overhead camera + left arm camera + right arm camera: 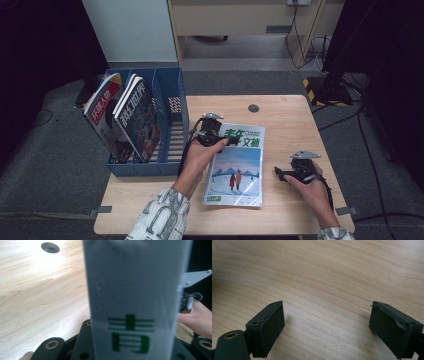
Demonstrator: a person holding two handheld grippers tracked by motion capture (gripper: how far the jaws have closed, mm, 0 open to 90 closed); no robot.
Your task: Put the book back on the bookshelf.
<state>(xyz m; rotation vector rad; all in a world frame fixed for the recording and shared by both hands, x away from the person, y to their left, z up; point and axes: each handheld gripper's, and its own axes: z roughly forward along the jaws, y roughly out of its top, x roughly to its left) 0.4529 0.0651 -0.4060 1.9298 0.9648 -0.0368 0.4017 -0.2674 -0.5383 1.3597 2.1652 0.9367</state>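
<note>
magazine: the one with the snowy cover and green title point(236, 167) lies flat mid-bench, long axis running near to far, title end at the far side. In the left gripper view its top edge point(135, 302) runs straight up the frame.
left hand-held gripper: point(216, 136) is at the far left corner of the magazine and clamped on that top edge, jaws narrow around the paper. Looks like that corner is just starting to come up off the bench.
right hand-held gripper: point(286, 174) sits just to the right of the magazine, apart from it, pointing left toward its long right edge. Jaws gape wide with nothing between the pads point(268, 327), just bare wood.
key relation: the left one has the grip, so it's the nearer by far. My guess is the magazine goes left into the file rack, so it needs to tip upright onto its spine.
file rack: blue, slotted point(170, 120), at the far left of the bench, two magazines point(125, 117) leaning in the left slots, right slots free.
bench: light wood point(290, 120), cable hole at the far side.
room: grey carpet, cables, dark surroundings.
</note>
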